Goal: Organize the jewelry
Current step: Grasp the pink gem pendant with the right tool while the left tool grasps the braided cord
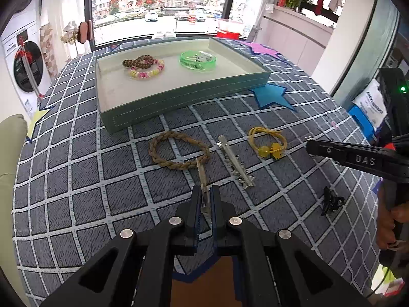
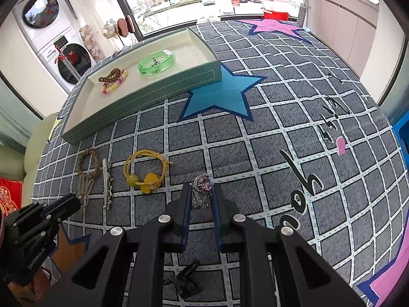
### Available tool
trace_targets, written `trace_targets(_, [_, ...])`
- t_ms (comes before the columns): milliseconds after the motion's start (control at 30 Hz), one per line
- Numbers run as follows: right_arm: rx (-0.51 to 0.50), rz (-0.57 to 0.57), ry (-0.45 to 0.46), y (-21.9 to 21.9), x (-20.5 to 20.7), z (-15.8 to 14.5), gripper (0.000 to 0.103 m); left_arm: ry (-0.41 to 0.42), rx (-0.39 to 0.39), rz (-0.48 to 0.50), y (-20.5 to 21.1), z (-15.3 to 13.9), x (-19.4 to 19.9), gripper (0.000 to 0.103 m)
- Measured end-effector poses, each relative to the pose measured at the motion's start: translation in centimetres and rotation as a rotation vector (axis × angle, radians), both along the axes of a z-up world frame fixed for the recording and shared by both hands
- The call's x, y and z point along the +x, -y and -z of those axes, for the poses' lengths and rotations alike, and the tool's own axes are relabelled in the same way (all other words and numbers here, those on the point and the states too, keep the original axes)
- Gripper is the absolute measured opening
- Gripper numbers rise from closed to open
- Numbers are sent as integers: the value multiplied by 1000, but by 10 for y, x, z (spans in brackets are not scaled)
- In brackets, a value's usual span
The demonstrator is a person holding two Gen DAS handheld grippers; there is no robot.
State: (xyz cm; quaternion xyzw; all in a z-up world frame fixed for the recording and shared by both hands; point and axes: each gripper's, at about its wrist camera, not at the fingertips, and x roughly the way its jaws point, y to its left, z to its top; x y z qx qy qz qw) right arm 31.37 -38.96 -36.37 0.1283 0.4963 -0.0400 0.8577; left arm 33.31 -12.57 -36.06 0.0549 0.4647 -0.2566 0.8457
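A green tray (image 1: 179,99) (image 2: 143,107) holds a brown bead bracelet (image 1: 139,61), a pink-yellow bead bracelet (image 1: 148,72) and a green bangle (image 1: 198,61) (image 2: 156,62). On the checked cloth lie a braided rope bracelet (image 1: 176,151) (image 2: 88,162), a silver hair clip (image 1: 236,165) (image 2: 107,184), a yellow hair tie (image 1: 267,142) (image 2: 145,170) and a black claw clip (image 1: 331,200) (image 2: 185,282). My left gripper (image 1: 205,195) is shut on the rope bracelet's tail. My right gripper (image 2: 202,194) is shut on a silver brooch with a pink stone (image 2: 202,185).
The cloth has blue (image 2: 219,94) and pink (image 2: 274,25) star patches. A washing machine (image 2: 74,58) stands at the left, a red basin (image 2: 274,14) by the window, and a pale cushion (image 1: 10,148) at the table's left edge.
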Motion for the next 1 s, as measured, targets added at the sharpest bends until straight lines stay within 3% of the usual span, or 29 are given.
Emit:
trace_targets(167, [21, -1, -6, 0, -1, 2, 17, -40, 4, -31, -1, 6, 4, 22])
trace_targets(333, [26, -7, 3, 0, -2, 0, 17, -18, 49, -53, 0, 5, 3, 23])
trace_targets(367, [28, -7, 5, 0, -3, 0, 17, -15, 62, -57, 0, 5, 3, 52])
trace_targets(400, [30, -8, 6, 1, -3, -1, 17, -14, 78, -64, 0, 6, 3, 103])
trace_targets(533, [35, -6, 10, 1, -4, -2, 17, 62, 135, -62, 2, 2, -1, 103])
trace_targets(800, [46, -8, 14, 2, -7, -2, 17, 75, 209, -45, 15, 10, 10, 100])
trace_targets(867, [50, -4, 17, 4, -8, -3, 17, 62, 238, -26, 20, 14, 12, 90])
trace_targets(933, [52, 1, 20, 5, -9, -4, 17, 50, 207, -8, 19, 13, 9, 78])
trace_targets(1000, [55, 6, 23, 6, -10, -4, 17, 17, 148, 25, 19, 11, 9, 39])
